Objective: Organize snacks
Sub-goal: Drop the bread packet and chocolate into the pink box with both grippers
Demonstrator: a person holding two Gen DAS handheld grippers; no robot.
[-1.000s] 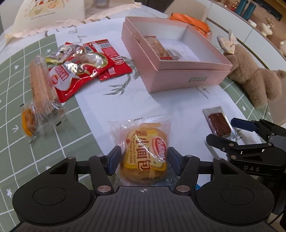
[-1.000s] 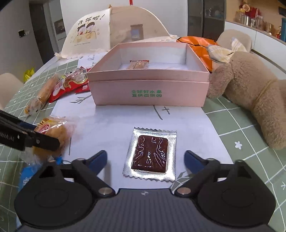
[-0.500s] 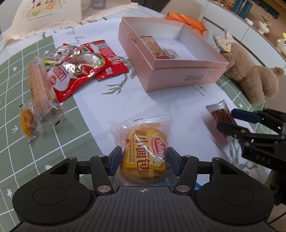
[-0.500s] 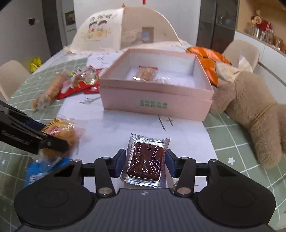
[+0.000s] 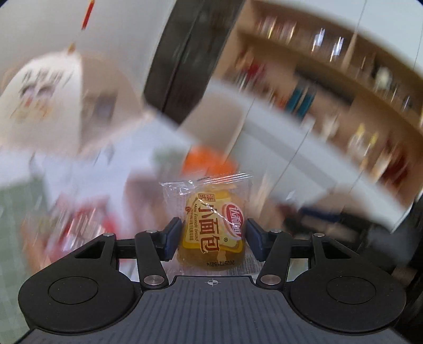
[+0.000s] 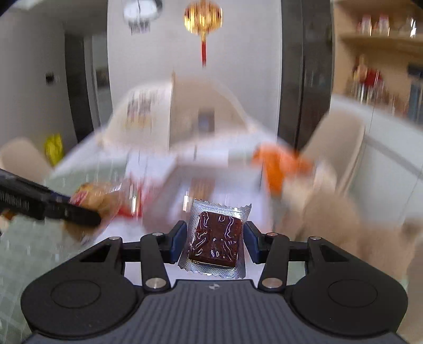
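Claws grip snacks: left (image 5: 211,235) bread packet (image 5: 211,225), right (image 6: 213,242) brown bar (image 6: 215,240)

You have a blurred white dome-shaped mesh food cover (image 6: 182,116) with cartoon print at the table's far end; a gold-and-red hanging lantern ornament (image 6: 203,19) above it; a tan plush toy (image 6: 343,225) at right; a beige chair (image 6: 341,148) behind it.

Ahead of right hand-held gripper (image 6: 214,235): blurred; passage unclear.
Left side: left hand-held gripper (image 6: 87,211) with bread packet (image 6: 97,197), near.
Right side: plush toy (image 6: 343,225).
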